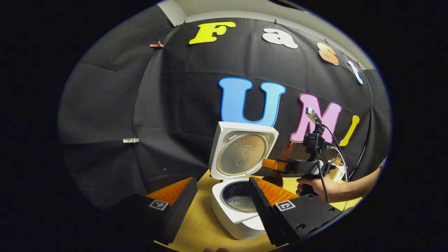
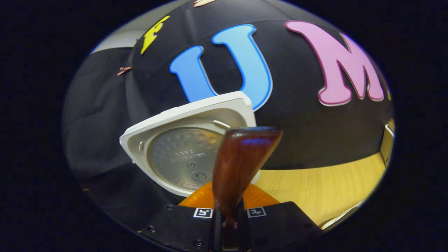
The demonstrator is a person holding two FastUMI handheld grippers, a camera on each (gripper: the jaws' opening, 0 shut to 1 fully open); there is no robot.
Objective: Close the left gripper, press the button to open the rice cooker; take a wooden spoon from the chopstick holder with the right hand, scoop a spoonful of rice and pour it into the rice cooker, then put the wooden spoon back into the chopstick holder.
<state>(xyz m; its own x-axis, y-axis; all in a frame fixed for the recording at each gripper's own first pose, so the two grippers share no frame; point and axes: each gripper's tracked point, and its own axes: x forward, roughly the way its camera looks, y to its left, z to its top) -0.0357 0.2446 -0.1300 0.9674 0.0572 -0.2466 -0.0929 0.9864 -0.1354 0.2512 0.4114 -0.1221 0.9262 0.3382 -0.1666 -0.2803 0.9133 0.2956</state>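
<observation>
1. While the rice cooker [image 1: 238, 210] stands on the yellow wooden surface [image 1: 199, 224] with its lid [image 1: 241, 150] raised upright, the inner pot [image 1: 241, 197] is uncovered and a few grains show at its bottom.
2. The left hand-held gripper [image 1: 218, 204] hangs just in front of the cooker, its two fingers spread wide with nothing between them.
3. In the left gripper view, the right hand-held gripper [image 1: 269, 164] is to the right of the cooker, behind its rim, held by a person's hand [image 1: 315, 189].
4. In the right gripper view, the right hand-held gripper [image 2: 227, 218] has its fingers nearly together and pressed on the handle of the wooden spoon [image 2: 241, 164].
5. The spoon stands upward from the fingers, its dark brown bowl in front of the open lid [image 2: 185, 147].
6. I cannot tell if rice lies in the spoon.
</observation>
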